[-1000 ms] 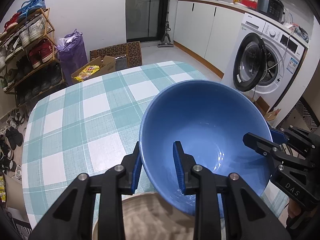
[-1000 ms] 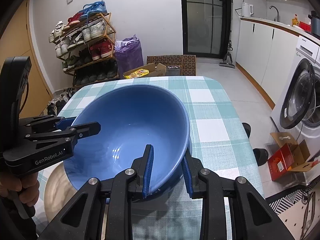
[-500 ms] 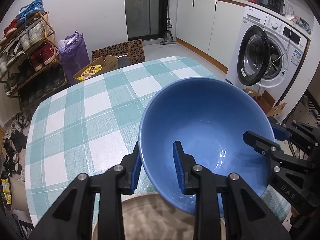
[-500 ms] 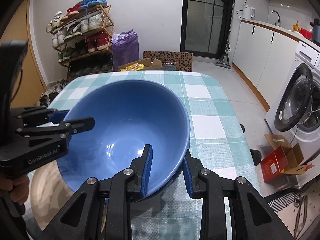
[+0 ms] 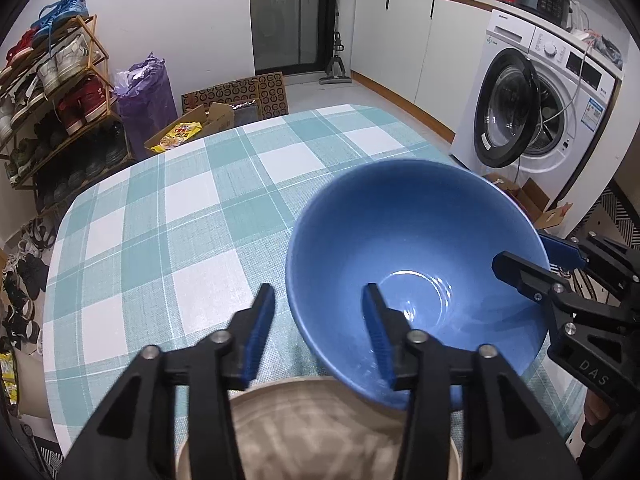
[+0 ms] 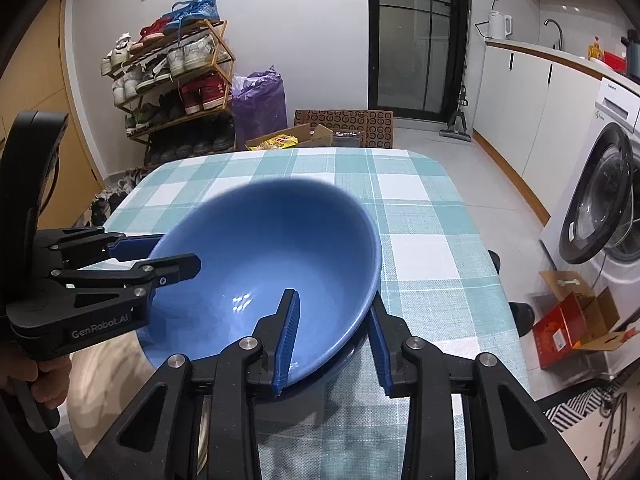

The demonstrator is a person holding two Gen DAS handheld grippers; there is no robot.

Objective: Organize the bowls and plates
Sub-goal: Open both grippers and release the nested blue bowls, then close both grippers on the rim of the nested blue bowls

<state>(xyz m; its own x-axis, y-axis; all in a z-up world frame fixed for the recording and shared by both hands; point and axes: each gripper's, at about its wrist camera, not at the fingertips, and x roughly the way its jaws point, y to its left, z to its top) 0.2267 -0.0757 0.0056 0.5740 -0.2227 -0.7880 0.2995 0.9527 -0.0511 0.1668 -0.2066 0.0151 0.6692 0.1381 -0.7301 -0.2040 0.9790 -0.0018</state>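
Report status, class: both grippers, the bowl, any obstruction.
Left gripper and right gripper opening, fingers straddling rim. Glossy blue ceramic bowl tilted over beige plate on checked tablecloth. Nothing in the way.

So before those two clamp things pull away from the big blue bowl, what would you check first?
1. Left gripper off the glossy blue ceramic bowl: ok, its jaws are opening and stand clear on both sides of the rim.
2. Right gripper off the rim: cannot tell, its jaws are opening but sit close to the wall.
3. Bowl supported from below: cannot tell, its base is hidden.
4. Bowl level: not ok, it looks tilted.
5. Round beige plate sits beneath the bowl's near edge: ok.
6. Teal-and-white checked tablecloth free of other dishes: ok.
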